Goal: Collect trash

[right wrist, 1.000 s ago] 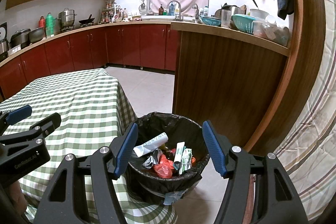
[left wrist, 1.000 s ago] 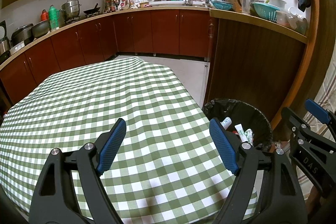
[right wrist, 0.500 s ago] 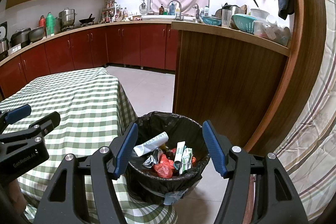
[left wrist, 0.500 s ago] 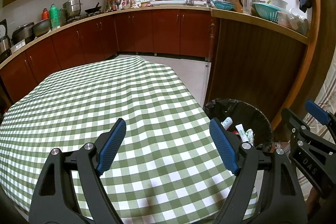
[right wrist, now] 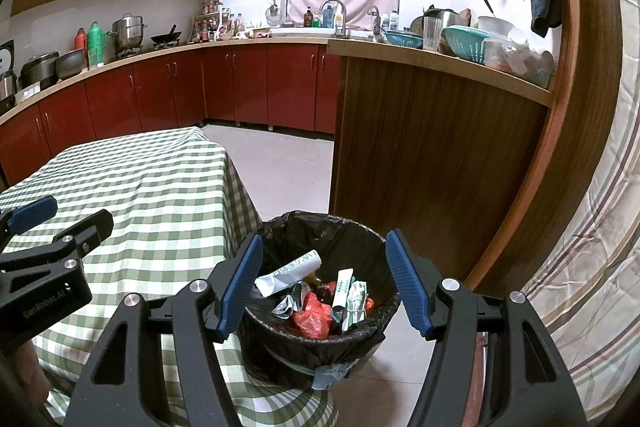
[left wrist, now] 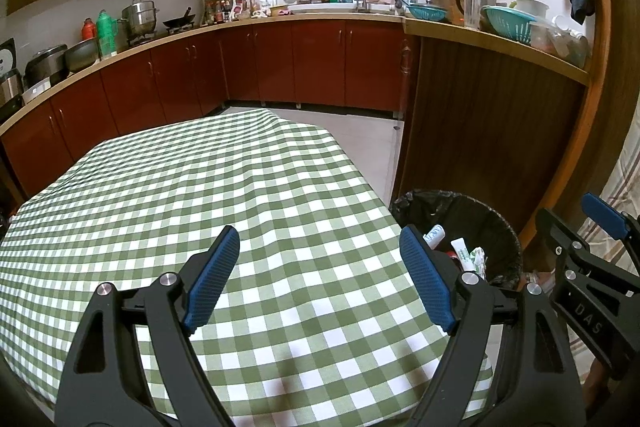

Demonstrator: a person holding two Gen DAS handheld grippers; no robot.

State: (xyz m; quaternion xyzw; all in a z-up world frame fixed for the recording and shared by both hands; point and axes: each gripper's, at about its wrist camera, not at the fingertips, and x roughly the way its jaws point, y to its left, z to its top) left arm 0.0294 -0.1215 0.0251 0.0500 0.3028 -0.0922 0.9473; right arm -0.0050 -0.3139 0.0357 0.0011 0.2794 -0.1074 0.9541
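Observation:
A black-lined trash bin [right wrist: 288,231] stands on the floor by the table's right corner, and shows in the left wrist view too as the bin [left wrist: 496,223]. Inside lie a white tube [right wrist: 289,271], a red bag [right wrist: 311,319], green-white wrappers [right wrist: 352,293] and crumpled foil. My right gripper [right wrist: 323,279] hovers open above the bin with nothing between its blue pads. My left gripper [left wrist: 320,279] is open over the green checked tablecloth [left wrist: 200,187], also holding nothing. No loose trash shows on the cloth.
A wooden counter [right wrist: 420,139] with teal colanders and dishes rises just behind the bin. Red cabinets [left wrist: 180,75] line the far wall under a worktop with pots and bottles. Tiled floor [right wrist: 280,163] lies between table and cabinets. A striped curtain [right wrist: 592,267] hangs at right.

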